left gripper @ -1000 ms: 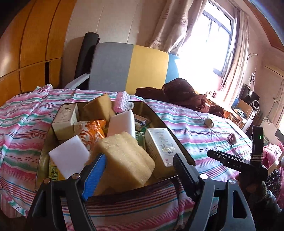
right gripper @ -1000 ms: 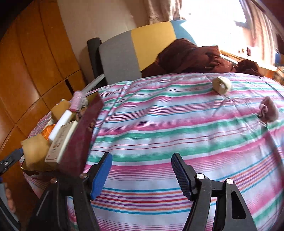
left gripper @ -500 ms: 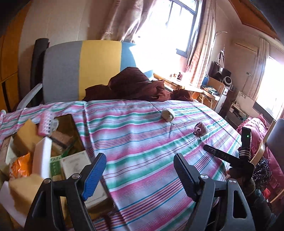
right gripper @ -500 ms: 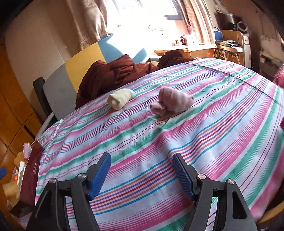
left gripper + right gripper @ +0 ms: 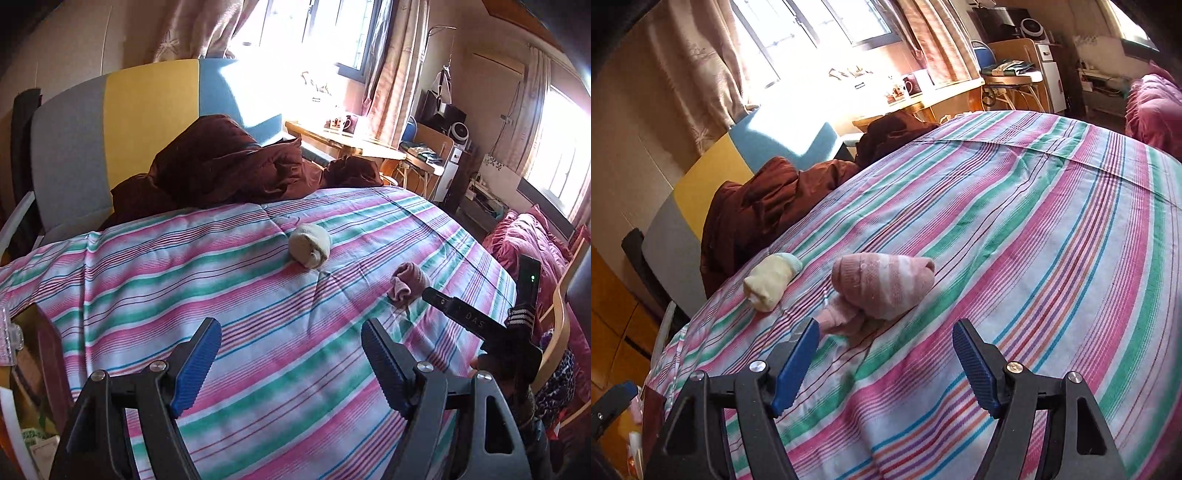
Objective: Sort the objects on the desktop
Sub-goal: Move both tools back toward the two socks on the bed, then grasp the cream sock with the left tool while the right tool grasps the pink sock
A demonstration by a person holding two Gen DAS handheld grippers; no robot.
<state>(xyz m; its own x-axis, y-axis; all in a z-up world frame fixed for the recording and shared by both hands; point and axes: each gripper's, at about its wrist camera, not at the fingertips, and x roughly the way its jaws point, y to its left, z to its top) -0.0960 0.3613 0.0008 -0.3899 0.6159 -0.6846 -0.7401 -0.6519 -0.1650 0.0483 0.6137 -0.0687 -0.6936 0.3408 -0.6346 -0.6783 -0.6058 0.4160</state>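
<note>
Swung away from the box since a second ago, both views are now filled by the striped cloth (image 5: pixel 1015 236), where the right gripper (image 5: pixel 886 354), jaws apart and empty like the left gripper (image 5: pixel 291 354), is best centred over the pink sock roll (image 5: pixel 882 284) lying beside the cream sock roll (image 5: pixel 772 280).

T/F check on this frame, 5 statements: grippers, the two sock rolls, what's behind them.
1. The right gripper is open and holds nothing. True.
2. The pink sock roll is clamped in the right gripper. False: it lies on the striped cloth, ahead of the open jaws.
3. The cream sock roll lies apart from the pink one. True.
4. The left gripper is shut on the cream roll. False: it is open and empty, with the roll further ahead.
5. A dark brown garment is heaped at the far edge of the cloth. True.
</note>
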